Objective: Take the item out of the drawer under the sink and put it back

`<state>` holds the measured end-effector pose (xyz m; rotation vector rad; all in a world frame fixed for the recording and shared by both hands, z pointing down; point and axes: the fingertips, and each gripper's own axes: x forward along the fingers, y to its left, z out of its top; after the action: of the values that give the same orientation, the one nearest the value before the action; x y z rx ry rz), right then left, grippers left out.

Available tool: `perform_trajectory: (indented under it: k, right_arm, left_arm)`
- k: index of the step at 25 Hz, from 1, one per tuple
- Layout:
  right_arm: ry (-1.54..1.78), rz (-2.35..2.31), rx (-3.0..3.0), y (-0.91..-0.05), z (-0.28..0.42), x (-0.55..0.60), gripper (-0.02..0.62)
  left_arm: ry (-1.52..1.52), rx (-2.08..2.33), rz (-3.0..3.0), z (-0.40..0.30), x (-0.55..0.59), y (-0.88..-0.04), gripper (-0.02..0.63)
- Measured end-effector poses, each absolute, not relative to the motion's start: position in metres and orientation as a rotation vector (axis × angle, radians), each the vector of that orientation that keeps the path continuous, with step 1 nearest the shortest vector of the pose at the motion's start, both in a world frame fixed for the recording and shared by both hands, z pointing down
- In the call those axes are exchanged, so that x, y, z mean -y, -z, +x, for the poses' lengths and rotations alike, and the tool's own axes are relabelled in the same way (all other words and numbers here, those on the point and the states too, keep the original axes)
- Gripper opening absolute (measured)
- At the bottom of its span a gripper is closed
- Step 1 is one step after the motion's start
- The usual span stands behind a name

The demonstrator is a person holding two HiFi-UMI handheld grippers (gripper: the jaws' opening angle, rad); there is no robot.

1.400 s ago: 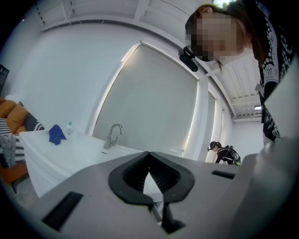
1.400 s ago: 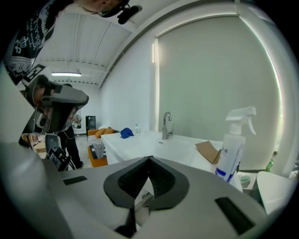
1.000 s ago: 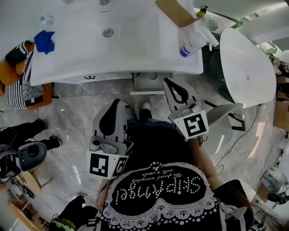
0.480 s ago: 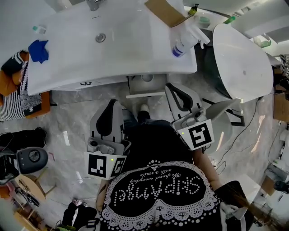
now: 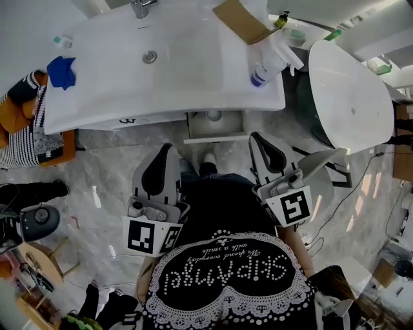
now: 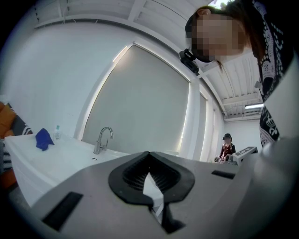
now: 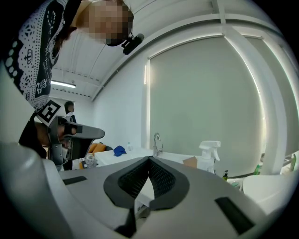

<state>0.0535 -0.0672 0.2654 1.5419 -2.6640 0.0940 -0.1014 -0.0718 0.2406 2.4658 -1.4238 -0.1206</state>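
The small drawer (image 5: 213,124) under the white sink counter (image 5: 168,71) stands pulled out, and a pale round thing (image 5: 213,115) shows inside it. My left gripper (image 5: 166,148) hangs shut and empty left of the drawer, in front of the counter edge. My right gripper (image 5: 257,136) is also shut with nothing in it, just right of the drawer and apart from it. In the left gripper view the left gripper (image 6: 148,154) points level over the counter (image 6: 51,156). The right gripper view shows the right gripper (image 7: 149,159) with its black pads meeting at the tips.
On the counter are a spray bottle (image 5: 268,64), a cardboard box (image 5: 240,19), a blue cloth (image 5: 62,71) and the faucet (image 5: 142,6). A round white tabletop (image 5: 352,97) stands at the right. Striped cloth on an orange seat (image 5: 26,122) is at the left. Another person (image 6: 227,147) stands far off.
My right gripper has drawn back from the drawer, toward the right and nearer my body. The left gripper has kept its place. Both stay shut.
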Motion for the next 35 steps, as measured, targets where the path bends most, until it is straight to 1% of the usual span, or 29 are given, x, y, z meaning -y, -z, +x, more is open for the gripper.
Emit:
perform_trajectory:
  k: [3, 12, 19, 35]
  right_arm:
    - [-0.139, 1.542, 2.628, -0.270, 0.055, 0.062, 0.017]
    - [-0.101, 1.501, 2.634, -0.269, 0.050, 0.056, 0.017]
    - [-0.170, 1.501, 2.654, -0.276, 0.054, 0.056, 0.018]
    - [-0.209, 1.484, 2.660, -0.282, 0.046, 0.043, 0.018]
  left_arm:
    - [0.118, 1.425, 2.462, -0.101, 0.069, -0.243, 0.003]
    - [0.099, 1.422, 2.474, -0.096, 0.064, -0.250, 0.003]
    - [0.101, 1.416, 2.491, -0.093, 0.061, -0.248, 0.003]
    - [0.117, 1.436, 2.473, -0.105, 0.049, -0.250, 0.003]
